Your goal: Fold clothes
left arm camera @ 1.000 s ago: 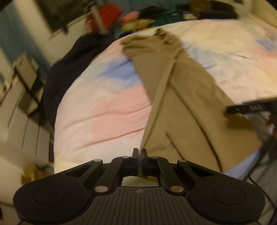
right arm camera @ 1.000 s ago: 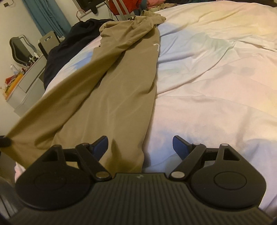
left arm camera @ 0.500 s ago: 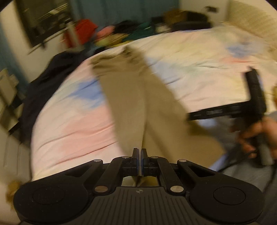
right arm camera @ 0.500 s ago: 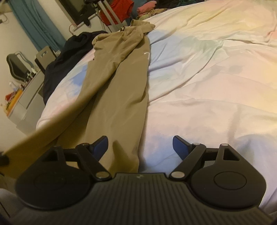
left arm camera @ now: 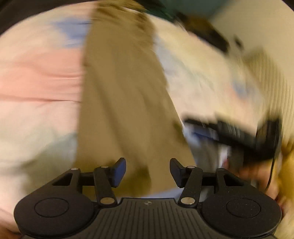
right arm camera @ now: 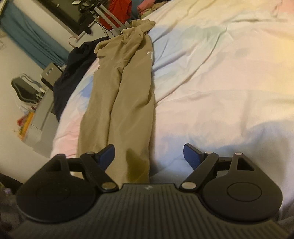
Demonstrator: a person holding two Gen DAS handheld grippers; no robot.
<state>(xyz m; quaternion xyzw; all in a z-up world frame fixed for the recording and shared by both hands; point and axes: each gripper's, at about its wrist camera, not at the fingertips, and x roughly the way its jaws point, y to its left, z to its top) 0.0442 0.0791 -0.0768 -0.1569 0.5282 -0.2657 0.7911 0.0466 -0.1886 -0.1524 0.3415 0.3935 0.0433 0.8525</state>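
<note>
Tan trousers (right arm camera: 128, 88) lie lengthwise on the pastel bed sheet (right arm camera: 211, 82), one leg laid beside the other, waistband at the far end. They also show, blurred, in the left wrist view (left arm camera: 125, 95). My left gripper (left arm camera: 148, 171) is open and empty just above the trousers' near end. My right gripper (right arm camera: 149, 157) is open and empty over the near leg ends. The right gripper also shows at the right in the left wrist view (left arm camera: 238, 136), held in a hand.
A dark garment (right arm camera: 73, 73) hangs over the bed's left edge. A grey desk (right arm camera: 40, 117), a chair (right arm camera: 23, 88) and teal curtains (right arm camera: 27, 38) stand at the left. A pile of clothes (right arm camera: 119, 11) lies beyond the bed's far end.
My left gripper has opened and let go of the trouser leg it held. The leg now lies flat beside the other. The left view has swung and is blurred.
</note>
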